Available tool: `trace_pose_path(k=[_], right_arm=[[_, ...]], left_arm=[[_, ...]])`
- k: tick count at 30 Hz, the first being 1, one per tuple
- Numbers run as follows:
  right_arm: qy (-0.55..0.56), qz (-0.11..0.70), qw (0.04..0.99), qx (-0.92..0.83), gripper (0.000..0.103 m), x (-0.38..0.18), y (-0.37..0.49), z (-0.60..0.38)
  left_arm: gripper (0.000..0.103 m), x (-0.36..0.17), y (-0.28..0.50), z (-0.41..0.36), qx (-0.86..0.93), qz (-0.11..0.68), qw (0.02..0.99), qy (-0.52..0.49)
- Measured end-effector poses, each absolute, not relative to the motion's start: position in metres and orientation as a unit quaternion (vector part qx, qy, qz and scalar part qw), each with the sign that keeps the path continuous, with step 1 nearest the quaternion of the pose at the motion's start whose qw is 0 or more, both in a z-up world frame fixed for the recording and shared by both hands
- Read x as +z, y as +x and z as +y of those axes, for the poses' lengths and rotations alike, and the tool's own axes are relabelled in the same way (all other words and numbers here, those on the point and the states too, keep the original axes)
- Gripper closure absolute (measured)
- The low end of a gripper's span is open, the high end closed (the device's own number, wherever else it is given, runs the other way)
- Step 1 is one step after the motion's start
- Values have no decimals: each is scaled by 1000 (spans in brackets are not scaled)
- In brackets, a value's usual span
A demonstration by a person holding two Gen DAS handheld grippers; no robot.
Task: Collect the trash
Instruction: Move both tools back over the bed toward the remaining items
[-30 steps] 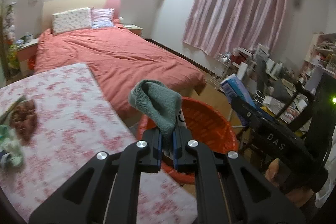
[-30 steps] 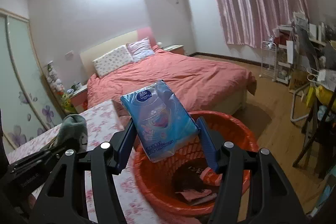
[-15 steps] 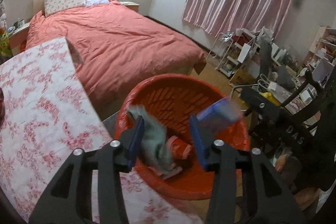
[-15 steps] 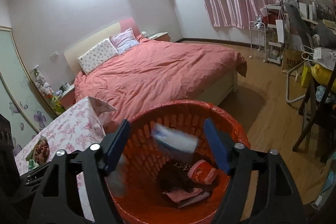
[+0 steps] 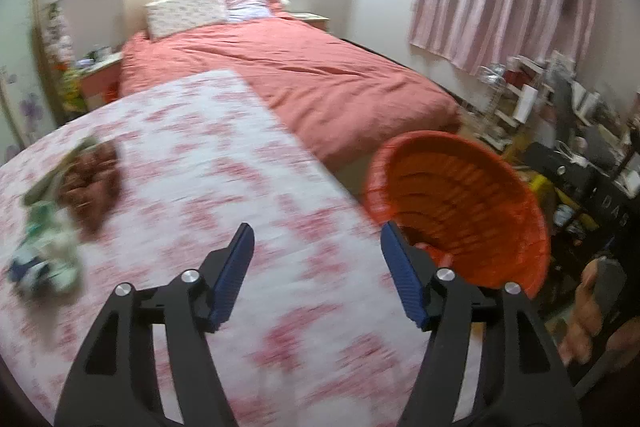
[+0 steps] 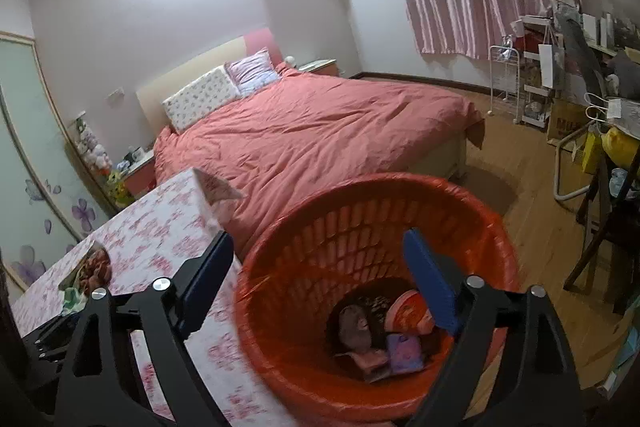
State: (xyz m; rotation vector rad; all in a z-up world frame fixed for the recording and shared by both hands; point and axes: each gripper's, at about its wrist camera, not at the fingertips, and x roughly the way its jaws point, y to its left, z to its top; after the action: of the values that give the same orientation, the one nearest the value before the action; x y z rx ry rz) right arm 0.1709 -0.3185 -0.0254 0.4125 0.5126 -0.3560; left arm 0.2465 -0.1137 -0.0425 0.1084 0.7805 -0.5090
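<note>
An orange plastic basket (image 6: 320, 227) stands beside the table; it also shows in the left wrist view (image 5: 460, 195). Inside lie the grey sock (image 6: 354, 323), the blue packet (image 6: 404, 351) and other trash. My right gripper (image 6: 320, 279) is open and empty above the basket's near rim. My left gripper (image 5: 316, 259) is open and empty above the flowered table (image 5: 192, 155), left of the basket. A brown wrapper (image 5: 92, 179) and a green-white crumpled item (image 5: 48, 247) lie at the table's left.
A bed with a red cover (image 6: 312, 131) lies behind the table. Chairs and cluttered shelves (image 6: 580, 99) stand at the right on the wooden floor. A hand (image 5: 592, 311) shows at the lower right.
Both grippers opened and dropped the sock and the blue packet into the basket. The left gripper then swung left, over the table.
</note>
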Motion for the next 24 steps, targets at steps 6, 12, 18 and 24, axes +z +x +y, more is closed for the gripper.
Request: trace_pose_path(k=[6,12,18,24], right_arm=[[167,272,935,-155,5,-22,182,-282],[137,293,938,-122,5,-24,194,-243],[118,311,939,-91,5,-26,200,-212],[103,322,939,-70,5,-28,205,-188]], left_arm=[[33,-36,247,-29,-161,371,914,29],[28,-39,261,58,-43,372,927,-6],[26,-57,287,96,21,396,918,-13],[26,-70,287,120,36,410,911,-18]])
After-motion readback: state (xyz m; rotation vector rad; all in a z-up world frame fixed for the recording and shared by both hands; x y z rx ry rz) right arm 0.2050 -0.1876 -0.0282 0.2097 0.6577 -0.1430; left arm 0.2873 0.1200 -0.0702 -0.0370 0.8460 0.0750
